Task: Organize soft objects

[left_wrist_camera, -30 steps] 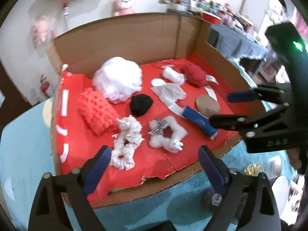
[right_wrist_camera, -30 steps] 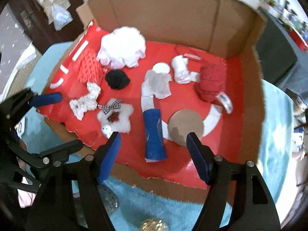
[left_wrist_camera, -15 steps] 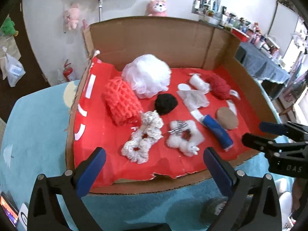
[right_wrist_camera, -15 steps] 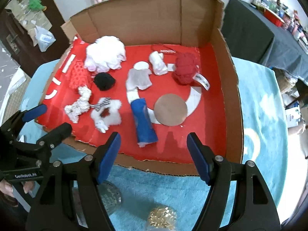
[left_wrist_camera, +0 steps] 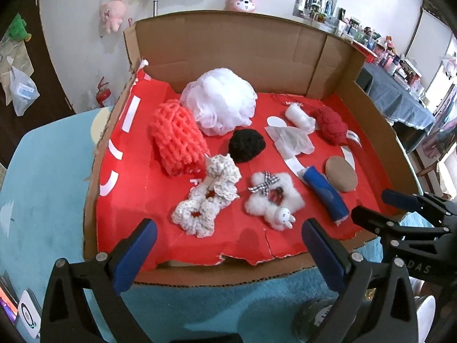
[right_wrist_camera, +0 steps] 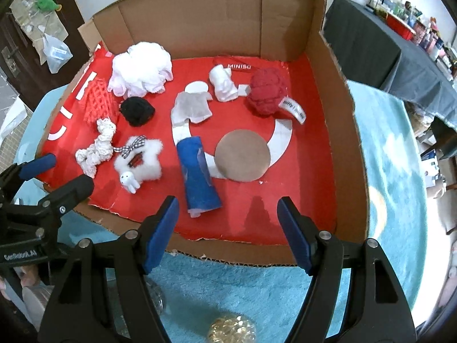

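Observation:
Several soft things lie on the red floor of a cardboard box (left_wrist_camera: 222,54) (right_wrist_camera: 337,131): a white mesh puff (left_wrist_camera: 220,101) (right_wrist_camera: 141,70), a coral knit piece (left_wrist_camera: 177,140), a black pom (left_wrist_camera: 247,144) (right_wrist_camera: 137,110), a cream scrunchie (left_wrist_camera: 207,197) (right_wrist_camera: 97,148), a fluffy white bunny clip (left_wrist_camera: 272,200) (right_wrist_camera: 140,161), a blue roll (left_wrist_camera: 325,194) (right_wrist_camera: 198,174), a brown disc (left_wrist_camera: 341,173) (right_wrist_camera: 242,155) and a dark red yarn ball (left_wrist_camera: 331,124) (right_wrist_camera: 267,90). My left gripper (left_wrist_camera: 228,240) hangs open over the box's near edge, nothing between its fingers. My right gripper (right_wrist_camera: 228,223) is open too, just short of the blue roll.
The box rests on a teal fluffy cloth (left_wrist_camera: 42,177) (right_wrist_camera: 391,165). Its high walls close the back and the right side. A gold ball (right_wrist_camera: 231,330) and a glass jar (left_wrist_camera: 314,320) sit near me below the grippers. A dark-clothed table (right_wrist_camera: 380,37) stands at the right.
Both views have rolled and now face the box more squarely. The left gripper's jaws have spread a little wider. The right gripper has sunk slightly toward the box's front edge.

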Demonstrator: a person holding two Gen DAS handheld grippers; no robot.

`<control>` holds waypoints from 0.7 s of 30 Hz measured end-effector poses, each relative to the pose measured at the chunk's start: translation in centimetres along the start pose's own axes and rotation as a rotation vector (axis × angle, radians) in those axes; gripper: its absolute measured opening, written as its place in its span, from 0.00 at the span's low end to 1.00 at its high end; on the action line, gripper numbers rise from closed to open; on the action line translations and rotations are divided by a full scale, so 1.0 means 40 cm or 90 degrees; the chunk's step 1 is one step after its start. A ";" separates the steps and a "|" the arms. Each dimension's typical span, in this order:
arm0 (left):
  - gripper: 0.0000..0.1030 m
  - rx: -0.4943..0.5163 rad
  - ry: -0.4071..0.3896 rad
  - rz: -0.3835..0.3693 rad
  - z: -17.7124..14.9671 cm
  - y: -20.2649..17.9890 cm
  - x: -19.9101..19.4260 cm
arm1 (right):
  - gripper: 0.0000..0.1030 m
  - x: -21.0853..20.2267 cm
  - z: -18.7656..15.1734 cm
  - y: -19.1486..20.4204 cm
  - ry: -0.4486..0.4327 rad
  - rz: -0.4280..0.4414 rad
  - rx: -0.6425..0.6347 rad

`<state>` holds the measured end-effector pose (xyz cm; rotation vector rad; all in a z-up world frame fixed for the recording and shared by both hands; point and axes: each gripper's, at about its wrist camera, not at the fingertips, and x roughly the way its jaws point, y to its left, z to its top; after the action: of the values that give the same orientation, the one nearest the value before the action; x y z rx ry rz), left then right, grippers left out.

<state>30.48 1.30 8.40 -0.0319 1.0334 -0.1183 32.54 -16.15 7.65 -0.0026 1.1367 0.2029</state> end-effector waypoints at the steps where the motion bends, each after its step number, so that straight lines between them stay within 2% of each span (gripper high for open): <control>1: 1.00 -0.003 0.004 -0.002 -0.003 -0.001 0.002 | 0.68 -0.003 0.000 -0.001 -0.005 -0.003 0.000; 6: 1.00 -0.006 0.014 -0.001 -0.014 -0.008 0.011 | 0.68 0.002 0.000 -0.009 0.000 -0.003 0.006; 9: 1.00 -0.010 0.011 0.020 -0.015 -0.004 0.010 | 0.68 -0.002 -0.002 -0.014 -0.005 -0.004 0.010; 14: 1.00 -0.020 0.022 0.029 -0.013 0.002 0.019 | 0.68 0.002 -0.003 -0.014 0.003 -0.002 0.006; 21: 1.00 -0.027 0.032 0.023 -0.013 0.005 0.027 | 0.68 0.004 -0.001 -0.016 0.005 0.002 0.007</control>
<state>30.59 1.39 7.18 -0.0493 1.0863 -0.0648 32.64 -16.75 7.43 0.0080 1.1461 0.2000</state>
